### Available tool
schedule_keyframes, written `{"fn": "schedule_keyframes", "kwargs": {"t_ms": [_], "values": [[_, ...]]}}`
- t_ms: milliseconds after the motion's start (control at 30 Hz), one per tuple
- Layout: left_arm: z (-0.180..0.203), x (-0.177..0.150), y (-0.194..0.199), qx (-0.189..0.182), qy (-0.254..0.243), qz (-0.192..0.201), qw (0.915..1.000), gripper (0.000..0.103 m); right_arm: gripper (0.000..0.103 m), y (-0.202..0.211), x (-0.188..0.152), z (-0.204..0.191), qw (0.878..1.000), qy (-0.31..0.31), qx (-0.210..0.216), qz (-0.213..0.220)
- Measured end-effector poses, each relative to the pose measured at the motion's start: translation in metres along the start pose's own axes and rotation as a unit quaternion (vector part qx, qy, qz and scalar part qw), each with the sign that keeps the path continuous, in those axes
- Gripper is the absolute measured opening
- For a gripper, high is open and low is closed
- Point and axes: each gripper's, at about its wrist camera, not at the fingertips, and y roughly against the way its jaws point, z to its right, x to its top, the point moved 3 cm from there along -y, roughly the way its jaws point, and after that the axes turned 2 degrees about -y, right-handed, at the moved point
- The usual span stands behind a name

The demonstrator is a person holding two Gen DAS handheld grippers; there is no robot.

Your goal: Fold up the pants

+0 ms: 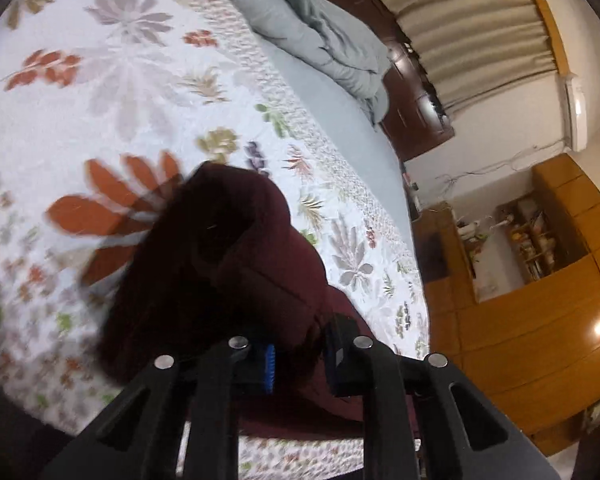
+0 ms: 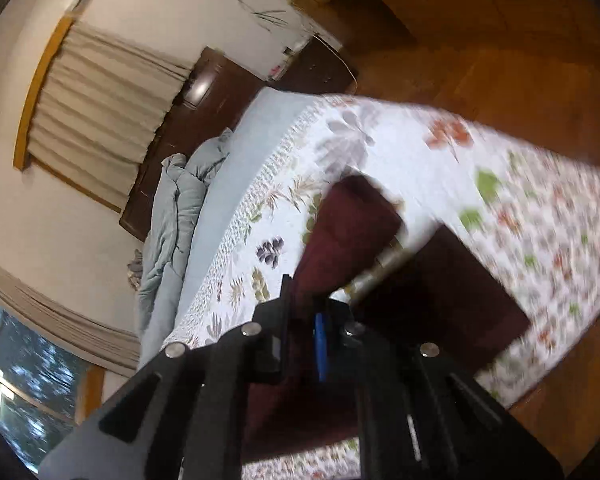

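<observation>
Dark maroon pants (image 1: 236, 264) rise in a bunched fold off the floral bedspread (image 1: 112, 92). My left gripper (image 1: 302, 360) is shut on that cloth, which fills the space between the blue-padded fingers (image 1: 270, 364). In the right wrist view the same pants (image 2: 352, 232) lie partly folded on the bedspread (image 2: 420, 160), with a flat part (image 2: 440, 300) to the right. My right gripper (image 2: 304, 340) is shut on a pinch of the maroon cloth. A blurred silvery rod (image 2: 380, 268) crosses over the pants just ahead of it.
A crumpled grey-green duvet (image 1: 312, 28) lies at the head of the bed on a pale blue sheet (image 1: 320, 92). Dark wooden headboard (image 1: 412, 92), beige curtains (image 1: 472, 28) and an orange wooden wardrobe (image 1: 540, 320) stand beyond. The bed's edge (image 2: 540, 364) runs close on the right.
</observation>
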Motion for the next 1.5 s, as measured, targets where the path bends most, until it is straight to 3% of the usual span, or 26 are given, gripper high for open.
{"fn": "schedule_keyframes", "kwargs": {"t_ms": [67,167,333,533,633,667,700,767,800,867,1000,1067,1133,1200,1267,1300,1333,1367,1467,1500], "values": [[-0.026,-0.011,-0.012,0.034,0.008,-0.031,0.9989,0.018,0.009,-0.020,-0.015,0.045,0.999,-0.027,-0.027,-0.035],[-0.049,-0.025,-0.031,0.064,0.024,-0.073,0.9950,0.020,0.010,-0.034,-0.032,0.090,0.995,-0.070,-0.053,-0.047],[-0.043,-0.027,-0.024,0.058,0.005,-0.061,0.9964,0.022,0.012,-0.025,-0.033,0.086,0.996,-0.078,-0.033,-0.034],[-0.053,-0.035,-0.014,0.057,0.013,-0.038,0.9976,0.022,0.010,-0.014,-0.036,0.093,0.994,-0.086,-0.059,-0.015],[-0.053,-0.038,-0.016,0.063,0.017,-0.065,0.9958,0.029,0.013,-0.025,-0.046,0.108,0.993,-0.096,-0.067,-0.034],[-0.053,-0.040,-0.014,0.064,0.023,-0.074,0.9949,0.034,0.020,-0.024,-0.046,0.109,0.993,-0.094,-0.062,-0.034],[-0.052,-0.042,-0.010,0.059,0.025,-0.080,0.9947,0.039,0.027,-0.021,-0.047,0.106,0.993,-0.093,-0.060,-0.032],[-0.043,-0.050,0.003,0.048,0.018,-0.087,0.9948,0.053,0.051,-0.009,-0.056,0.095,0.994,-0.088,-0.056,-0.026],[-0.038,-0.055,0.010,0.058,0.011,-0.085,0.9946,0.061,0.051,-0.004,-0.062,0.090,0.994,-0.087,-0.056,-0.025],[-0.021,-0.064,0.023,0.070,-0.019,-0.080,0.9942,0.063,0.051,-0.001,-0.081,0.071,0.996,-0.068,-0.046,-0.040],[0.033,-0.062,0.028,0.012,-0.085,-0.067,0.9941,0.063,0.053,-0.017,-0.117,0.017,0.997,-0.009,-0.012,-0.082],[0.064,-0.047,0.014,-0.022,-0.121,-0.057,0.9907,0.069,0.059,-0.038,-0.136,-0.016,0.993,0.026,0.007,-0.116],[0.079,-0.028,-0.010,-0.029,-0.146,-0.050,0.9876,0.070,0.061,-0.062,-0.151,-0.043,0.988,0.049,0.024,-0.145],[0.072,-0.006,-0.047,0.010,-0.144,-0.056,0.9879,0.069,0.061,-0.091,-0.168,-0.066,0.983,0.057,0.036,-0.172],[0.039,0.015,-0.082,0.057,-0.109,-0.078,0.9894,0.066,0.061,-0.114,-0.182,-0.086,0.978,0.067,0.046,-0.192],[0.020,0.023,-0.093,0.101,-0.099,-0.079,0.9868,0.062,0.061,-0.121,-0.186,-0.093,0.976,0.073,0.050,-0.201],[0.004,0.028,-0.099,0.129,-0.094,-0.078,0.9840,0.039,0.061,-0.132,-0.192,-0.102,0.973,0.079,0.055,-0.211],[-0.013,0.032,-0.096,0.156,-0.083,-0.066,0.9820,0.025,0.062,-0.143,-0.200,-0.112,0.970,0.083,0.058,-0.223],[-0.038,0.028,-0.080,0.139,-0.038,-0.049,0.9884,0.003,0.062,-0.179,-0.225,-0.146,0.957,0.097,0.077,-0.262],[-0.041,0.023,-0.077,0.144,-0.046,-0.044,0.9875,0.003,0.062,-0.193,-0.232,-0.159,0.953,0.105,0.083,-0.273]]}}
